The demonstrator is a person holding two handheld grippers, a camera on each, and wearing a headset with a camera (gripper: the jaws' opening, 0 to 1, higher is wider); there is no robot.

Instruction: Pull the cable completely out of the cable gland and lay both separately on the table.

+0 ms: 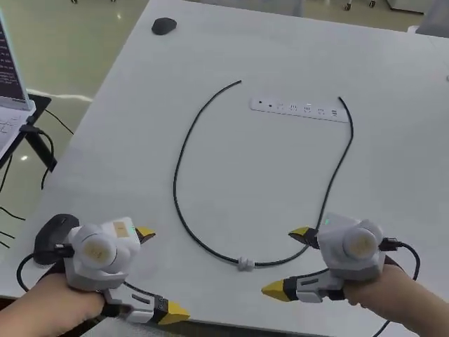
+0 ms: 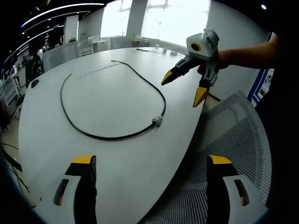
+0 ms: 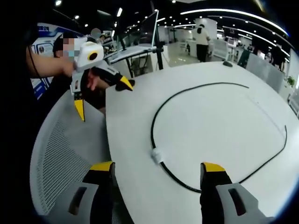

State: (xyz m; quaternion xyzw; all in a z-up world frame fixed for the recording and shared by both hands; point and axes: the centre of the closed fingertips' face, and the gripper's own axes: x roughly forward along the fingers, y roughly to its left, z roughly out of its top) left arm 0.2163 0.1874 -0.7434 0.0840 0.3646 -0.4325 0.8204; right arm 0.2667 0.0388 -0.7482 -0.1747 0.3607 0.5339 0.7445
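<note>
A long black cable lies in a wide loop on the white table. A small pale cable gland sits threaded on it near the front edge. My left gripper hovers open at the front left, empty, about a hand's width left of the gland. My right gripper stands open just right of the gland, holding nothing. In the left gripper view the gland lies ahead of my open left gripper, with the right gripper beyond. In the right gripper view the gland sits just ahead of my open right gripper, between its fingertips.
A white power strip lies at the back between the cable's ends. A black mouse rests at the far edge. A laptop stands off the table's left. A mesh chair is below the front edge.
</note>
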